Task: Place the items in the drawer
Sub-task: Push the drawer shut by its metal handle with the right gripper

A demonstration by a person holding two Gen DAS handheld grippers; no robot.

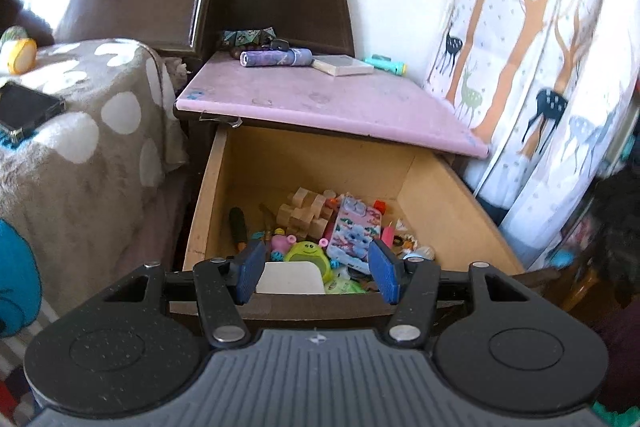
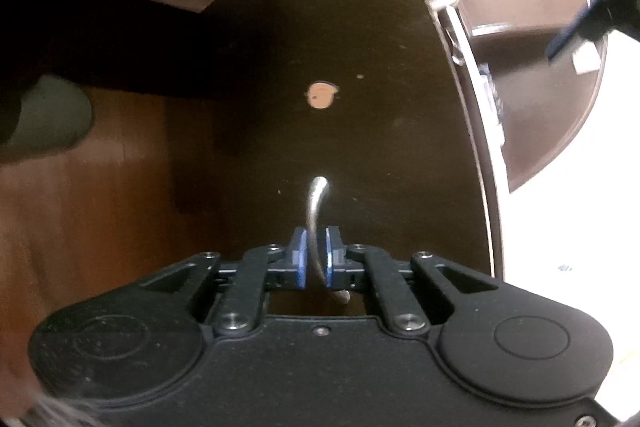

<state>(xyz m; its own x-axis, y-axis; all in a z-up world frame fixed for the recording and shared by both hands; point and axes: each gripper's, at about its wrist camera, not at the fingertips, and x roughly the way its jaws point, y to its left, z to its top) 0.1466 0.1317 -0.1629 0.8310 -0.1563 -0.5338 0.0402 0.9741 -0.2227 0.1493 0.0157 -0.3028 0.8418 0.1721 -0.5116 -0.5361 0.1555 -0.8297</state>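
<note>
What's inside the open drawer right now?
The drawer holds wooden blocks, a patterned phone case, a green toy, a screwdriver and small trinkets. Its front wall hides the nearest contents.

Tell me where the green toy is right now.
In the left wrist view, the green toy lies in the open drawer near its front, just beyond the open left gripper, beside the wooden puzzle.

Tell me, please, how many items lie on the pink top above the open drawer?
5, perhaps more hidden behind: a patterned folded toy and a dark object at the back, a purple roll, a flat white book, a teal tube at right.
</note>
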